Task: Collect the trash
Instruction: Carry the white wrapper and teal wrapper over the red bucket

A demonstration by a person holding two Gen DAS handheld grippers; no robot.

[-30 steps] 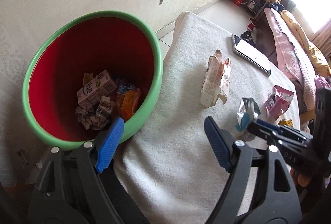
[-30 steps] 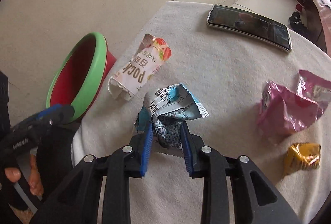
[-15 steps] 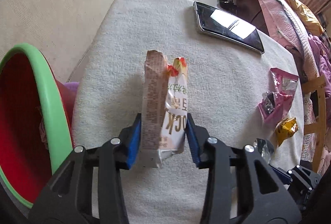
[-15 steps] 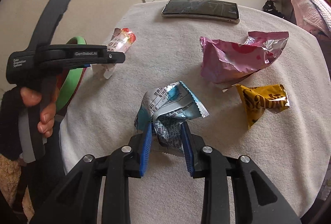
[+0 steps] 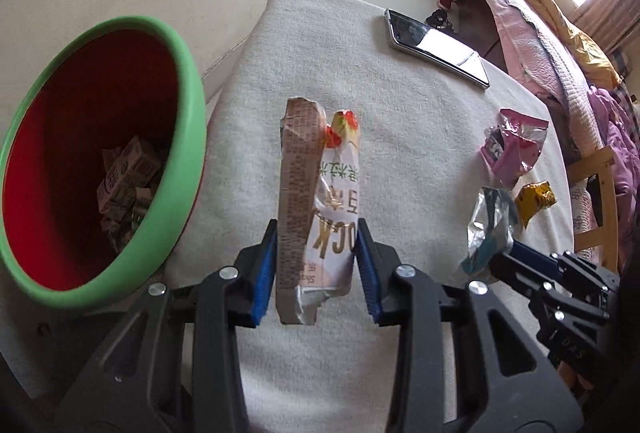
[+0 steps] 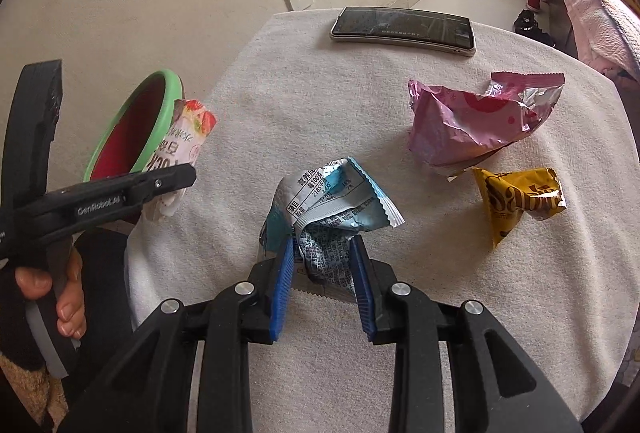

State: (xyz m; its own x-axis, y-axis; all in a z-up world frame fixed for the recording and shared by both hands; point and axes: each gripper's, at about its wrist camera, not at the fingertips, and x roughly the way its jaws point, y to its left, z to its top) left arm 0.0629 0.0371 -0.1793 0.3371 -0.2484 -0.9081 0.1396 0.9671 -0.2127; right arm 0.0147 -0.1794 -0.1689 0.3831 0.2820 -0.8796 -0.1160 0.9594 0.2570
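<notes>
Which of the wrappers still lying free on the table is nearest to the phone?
The pink wrapper; the yellow wrapper lies farther from the phone, and no jaws hold either.

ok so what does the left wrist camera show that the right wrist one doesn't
Only the left wrist view looks into the bin: crumpled cartons lie at its bottom. It also shows the left gripper pinching the Pocky box.

Only the right wrist view shows the hand holding the left gripper, and the right gripper shut on the blue wrapper up close.

Both show the phone, pink wrapper, yellow wrapper and white cloth.
</notes>
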